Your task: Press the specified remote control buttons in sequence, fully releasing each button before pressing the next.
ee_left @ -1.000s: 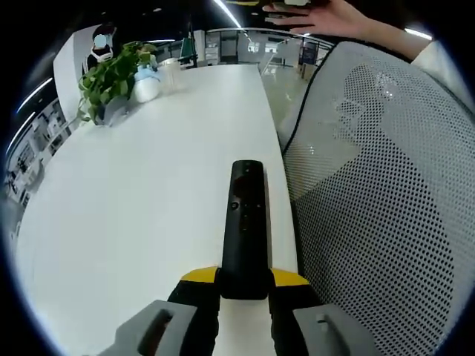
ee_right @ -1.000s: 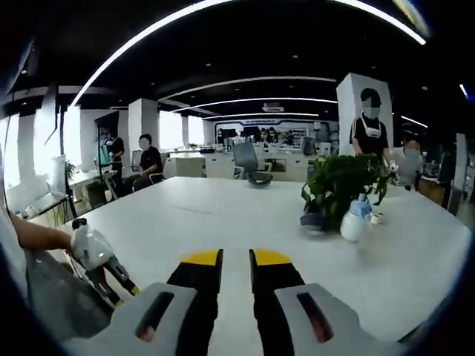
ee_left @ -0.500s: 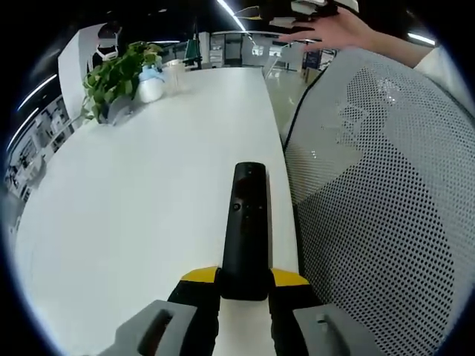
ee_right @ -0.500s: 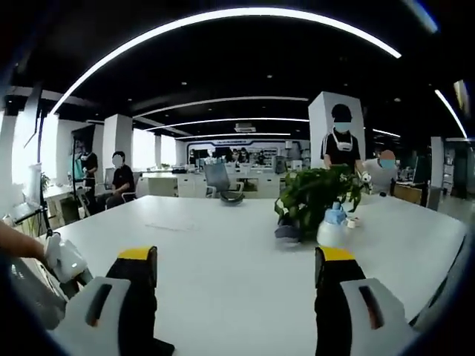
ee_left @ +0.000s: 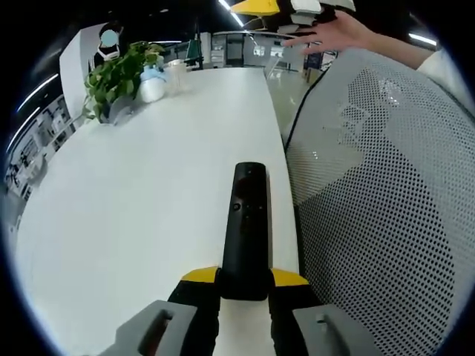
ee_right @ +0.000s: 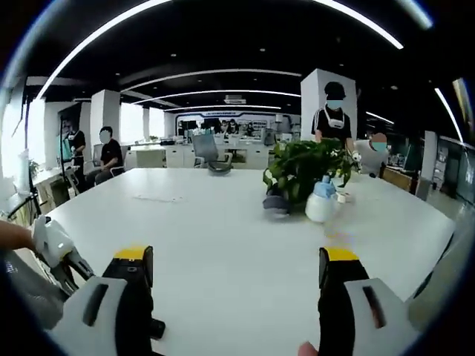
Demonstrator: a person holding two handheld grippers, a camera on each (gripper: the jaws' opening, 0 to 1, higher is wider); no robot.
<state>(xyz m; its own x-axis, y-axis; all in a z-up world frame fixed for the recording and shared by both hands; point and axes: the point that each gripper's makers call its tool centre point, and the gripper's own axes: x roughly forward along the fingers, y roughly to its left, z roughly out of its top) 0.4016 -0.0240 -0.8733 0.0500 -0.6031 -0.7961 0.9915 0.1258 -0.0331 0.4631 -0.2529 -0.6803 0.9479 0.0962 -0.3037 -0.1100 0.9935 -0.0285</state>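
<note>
Left gripper [ee_left: 244,288]: its jaws are clamping the near end of the black remote control [ee_left: 245,226], which is pointing toward 12 o'clock above the white table [ee_left: 141,185] in the left gripper view.
Right gripper [ee_right: 236,271]: its jaws are standing wide apart, holding nothing, over the table in the right gripper view.
Handling: the remote is looking light, rigid and smooth-cased, so it is likely to pivot under a push; gripping its bare lower end is leaving the buttons free.
Buttons: sitting near the far end, too small to identify.
Surroundings: a mesh chair back [ee_left: 386,208] at 3 o'clock; a potted plant [ee_left: 119,74] at 11 o'clock.
</note>
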